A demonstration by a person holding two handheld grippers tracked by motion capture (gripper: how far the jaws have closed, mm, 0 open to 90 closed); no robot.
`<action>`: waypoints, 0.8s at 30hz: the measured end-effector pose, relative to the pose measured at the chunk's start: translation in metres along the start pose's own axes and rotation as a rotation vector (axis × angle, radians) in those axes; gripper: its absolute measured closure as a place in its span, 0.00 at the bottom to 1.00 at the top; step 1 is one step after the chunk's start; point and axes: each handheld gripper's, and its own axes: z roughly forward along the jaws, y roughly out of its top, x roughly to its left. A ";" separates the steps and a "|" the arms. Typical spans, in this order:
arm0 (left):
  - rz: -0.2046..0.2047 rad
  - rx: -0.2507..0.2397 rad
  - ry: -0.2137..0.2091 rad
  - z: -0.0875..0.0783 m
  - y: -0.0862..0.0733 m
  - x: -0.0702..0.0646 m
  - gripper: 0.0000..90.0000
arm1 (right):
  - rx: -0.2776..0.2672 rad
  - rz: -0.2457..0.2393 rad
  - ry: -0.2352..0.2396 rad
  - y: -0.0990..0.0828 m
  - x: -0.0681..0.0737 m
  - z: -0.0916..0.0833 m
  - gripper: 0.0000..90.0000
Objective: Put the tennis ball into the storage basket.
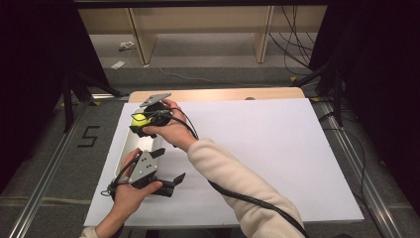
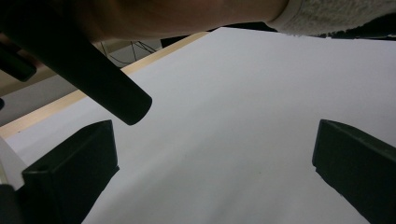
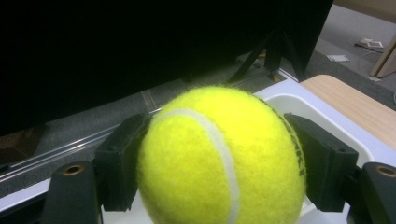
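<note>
There is one tennis ball [image 3: 219, 158], yellow with a white seam, and it sits between the two black jaws of the right gripper [image 3: 219, 163]. In the right gripper view the jaws press on the ball from both sides, so this gripper is closed on it, as wide as the ball. In the high view the same ball [image 1: 139, 119] is above the far end of one white tray [image 1: 127, 146], which lies along the left edge of the white board [image 1: 277, 153]. The ball is held in the air over the tray; I cannot tell how high above it. The right hand [image 1: 166, 126] reaches across to the left side of the table to hold this gripper, and one black cable trails from it along the cream sleeve [image 1: 237, 181]. The left gripper [image 1: 171, 182] is near the front of the board, just beside the near end of the tray, in the left hand [image 1: 130, 191]. In the left gripper view its two jaws stand wide apart with nothing between them, over bare white board. Each gripper carries one grey three-cornered plate on top, two in all. One wooden strip [image 1: 218, 94] of the table shows beyond the board.
</note>
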 end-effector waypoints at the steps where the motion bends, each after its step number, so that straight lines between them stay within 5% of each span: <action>1: 0.000 0.000 0.000 0.000 0.000 0.000 0.00 | 0.000 0.000 0.000 0.000 0.000 0.000 0.30; 24: -0.001 -0.003 0.000 0.000 0.000 0.000 0.00 | 0.004 0.011 0.002 -0.004 -0.001 0.006 0.30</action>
